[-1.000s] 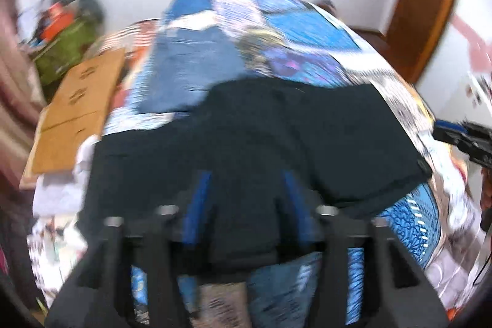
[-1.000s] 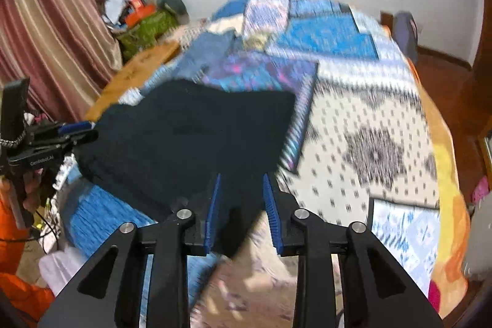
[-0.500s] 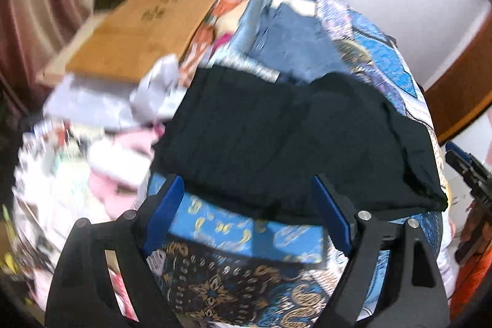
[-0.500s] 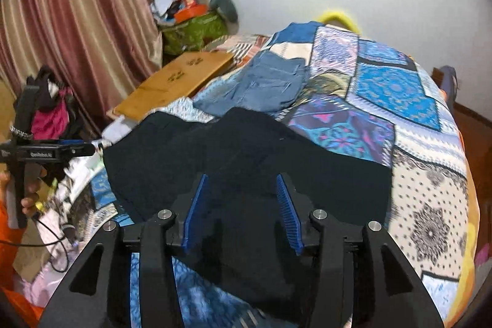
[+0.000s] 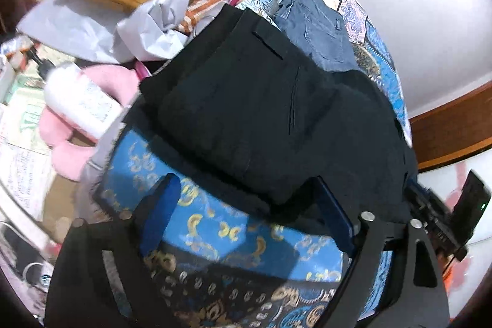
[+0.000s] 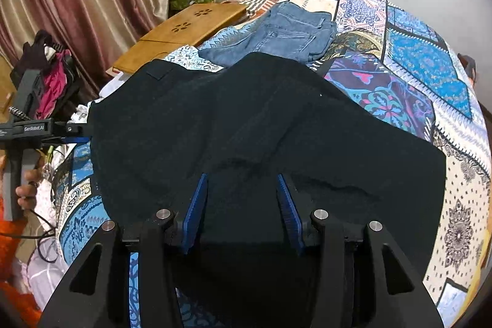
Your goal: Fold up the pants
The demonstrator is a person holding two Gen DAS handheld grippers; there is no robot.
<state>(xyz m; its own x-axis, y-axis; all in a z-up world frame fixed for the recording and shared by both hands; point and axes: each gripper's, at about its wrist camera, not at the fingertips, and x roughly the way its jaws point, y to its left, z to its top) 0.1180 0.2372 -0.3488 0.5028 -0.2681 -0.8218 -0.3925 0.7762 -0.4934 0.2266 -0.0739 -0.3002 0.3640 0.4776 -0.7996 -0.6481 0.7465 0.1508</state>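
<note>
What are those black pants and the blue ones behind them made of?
The black pants look like a matte, smooth woven cloth, perhaps a cotton or polyester blend; it shows no sheen, only soft creases. The blue pants look like denim: faded mid-blue with visible stitched seams and a patch pocket.

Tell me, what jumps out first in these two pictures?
A big heap of black pants sprawls across the middle of a bright patchwork bedspread, with folded blue jeans lying just beyond it. Both grippers, left and right, hover at its near edge with blue-padded jaws open.
</note>
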